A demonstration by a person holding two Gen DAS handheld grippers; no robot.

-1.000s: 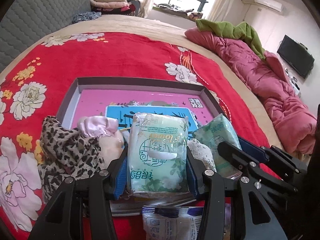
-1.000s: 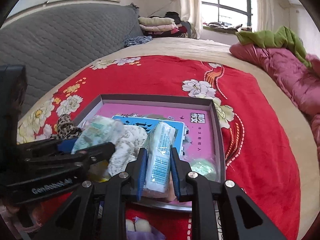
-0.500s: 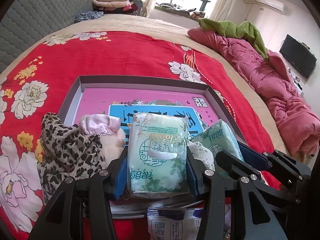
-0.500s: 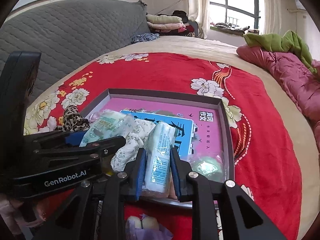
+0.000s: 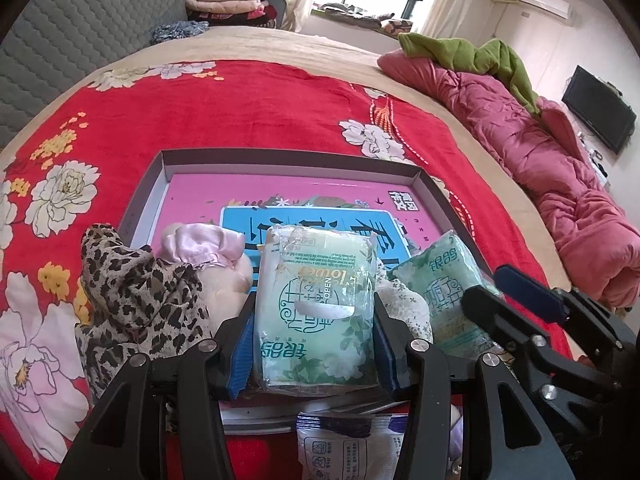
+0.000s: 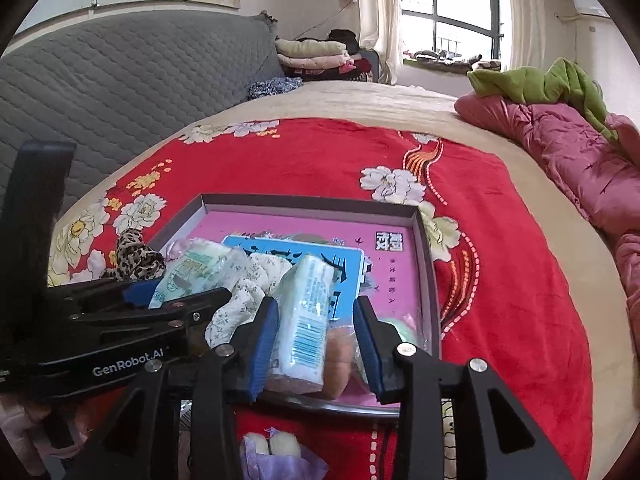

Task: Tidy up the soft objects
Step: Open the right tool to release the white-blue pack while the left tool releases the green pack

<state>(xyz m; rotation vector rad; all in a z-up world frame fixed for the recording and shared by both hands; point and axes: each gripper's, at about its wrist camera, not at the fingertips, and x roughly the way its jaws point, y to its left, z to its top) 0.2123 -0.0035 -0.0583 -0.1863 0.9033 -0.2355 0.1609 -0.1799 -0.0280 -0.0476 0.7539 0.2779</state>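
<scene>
left gripper (image 5: pixel 314 320) clamps tissue pack (image 5: pixel 316 304) | right gripper (image 6: pixel 316 328) jaws apart | red floral bedspread (image 5: pixel 240 112)

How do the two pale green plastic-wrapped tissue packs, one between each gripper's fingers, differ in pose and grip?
Pose: the left pack lies broad face up; the right pack stands on edge, barcode showing.
Grip: the left gripper clamps the left pack on both sides; the right gripper is open, with a gap beside the right pack.
Both are soft and sit at the grey tray's near end.

left tongs (image 5: pixel 314 328): clamped, both pads pressing | right tongs (image 6: pixel 316 336): jaws spread apart
</scene>
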